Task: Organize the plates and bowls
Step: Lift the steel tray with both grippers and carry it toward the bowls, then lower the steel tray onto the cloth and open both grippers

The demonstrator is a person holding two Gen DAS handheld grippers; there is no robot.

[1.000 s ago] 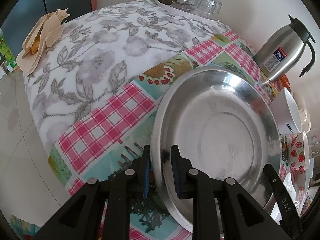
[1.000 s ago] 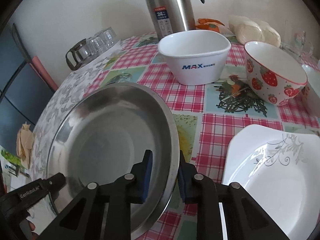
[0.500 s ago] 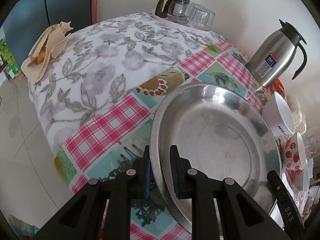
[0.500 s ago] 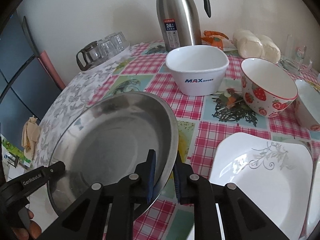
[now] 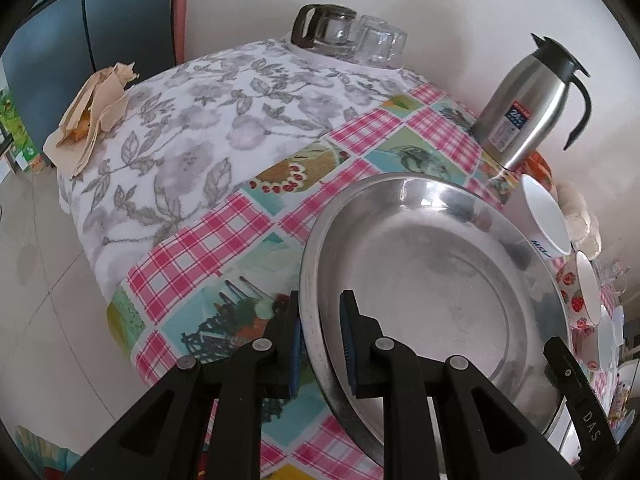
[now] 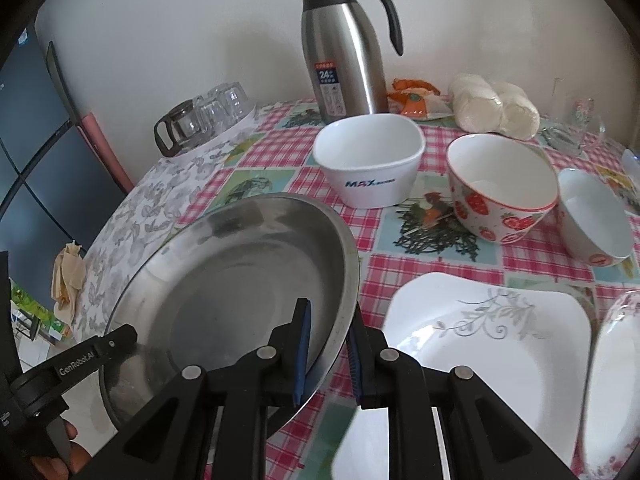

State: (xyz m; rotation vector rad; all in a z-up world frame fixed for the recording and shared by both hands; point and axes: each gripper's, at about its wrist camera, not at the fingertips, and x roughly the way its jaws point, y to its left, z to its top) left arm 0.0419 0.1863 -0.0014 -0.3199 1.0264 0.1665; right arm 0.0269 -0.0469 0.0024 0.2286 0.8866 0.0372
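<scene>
Right wrist view shows your steel plate [image 6: 240, 280] off the checked tablecloth [image 6: 400, 252], tilted, its rim pinched on opposite sides by your right gripper [image 6: 328, 354] and left gripper [image 5: 320, 344]. By my reading, sorting has barely begun: the white square bowl [image 6: 370, 160], strawberry bowl [image 6: 500, 188], small bowl [image 6: 592, 220] and square white plate [image 6: 480, 344] sit apart, unstacked. The square bowl reads "MAX"; the flask [image 6: 344, 52] label shows "24"; your left gripper reads "GenRobot.AI".

Right claw [image 6: 326, 346] clamps the steel plate [image 6: 224, 288] rim above the table [image 6: 400, 260].
</scene>
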